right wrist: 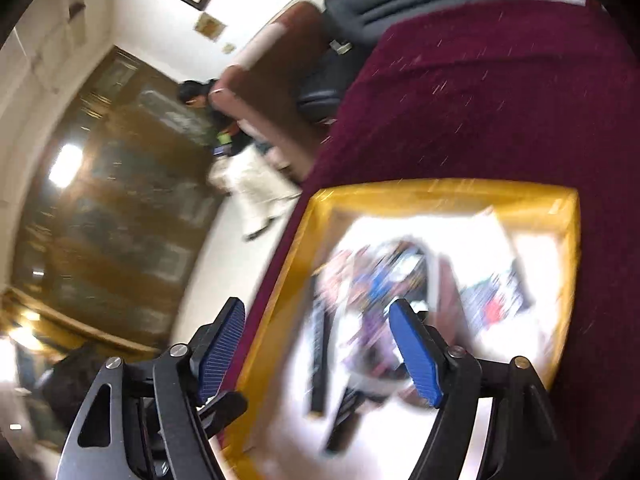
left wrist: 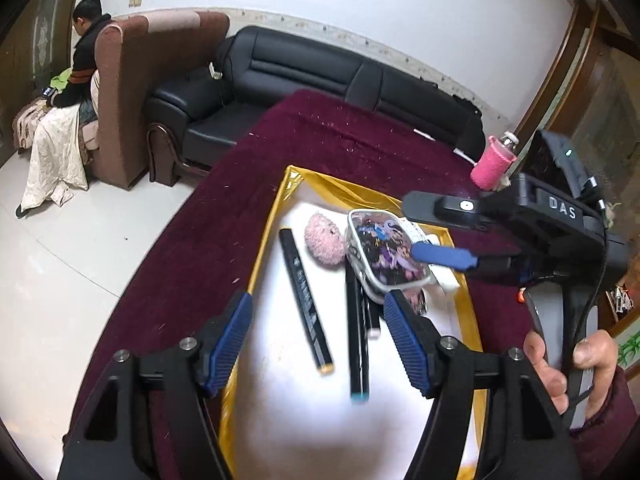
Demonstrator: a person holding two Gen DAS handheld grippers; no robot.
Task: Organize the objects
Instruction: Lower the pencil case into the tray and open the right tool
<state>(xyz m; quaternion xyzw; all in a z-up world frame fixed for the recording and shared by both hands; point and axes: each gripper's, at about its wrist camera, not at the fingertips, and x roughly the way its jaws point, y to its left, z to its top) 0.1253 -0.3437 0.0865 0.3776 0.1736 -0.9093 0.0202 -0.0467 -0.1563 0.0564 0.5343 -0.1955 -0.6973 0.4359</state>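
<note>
Gold tray [right wrist: 440, 192], contents motion-blurred

Both claws, left [left wrist: 318, 334] and right [right wrist: 320, 344], gape empty.

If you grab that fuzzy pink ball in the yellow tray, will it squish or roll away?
The fuzzy pink ball looks plush, so it probably squishes and weighs little. Its rounded shape might roll slightly on the tray, though the fuzz likely slows it.
</note>
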